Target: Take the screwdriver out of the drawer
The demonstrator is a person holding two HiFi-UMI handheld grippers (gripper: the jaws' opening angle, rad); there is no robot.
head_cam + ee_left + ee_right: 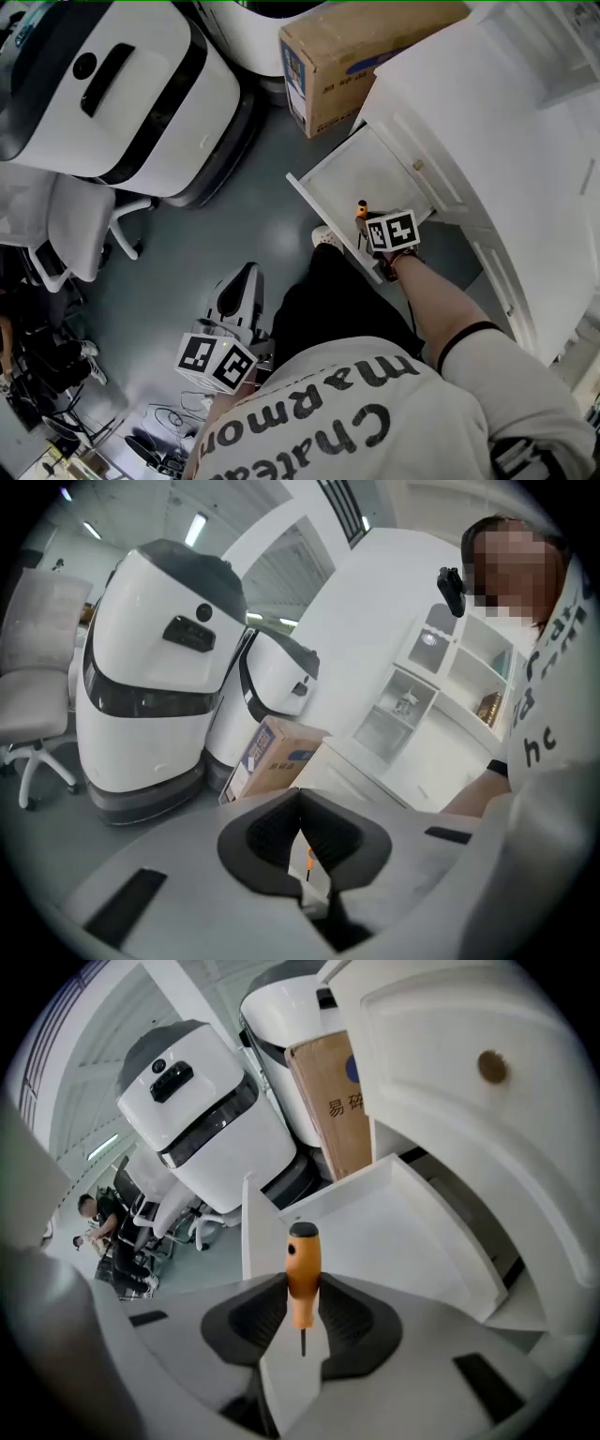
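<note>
The screwdriver (303, 1279) has an orange handle with a black cap and a thin dark shaft. It stands upright between the pads of my right gripper (302, 1305), which is shut on the handle. In the head view the screwdriver (362, 208) and the right gripper (366, 227) hang above the open white drawer (330, 183), whose bare inside (412, 1232) also shows in the right gripper view. My left gripper (240, 289) hangs lower left over the grey floor, away from the drawer. Its jaws (302, 834) stand open with nothing between them.
The drawer belongs to a white cabinet (487, 141) at the right. A cardboard box (337, 56) stands behind the drawer. A large white and black machine (112, 84) and a white office chair (75, 225) stand at the left. Cables (159, 441) lie on the floor.
</note>
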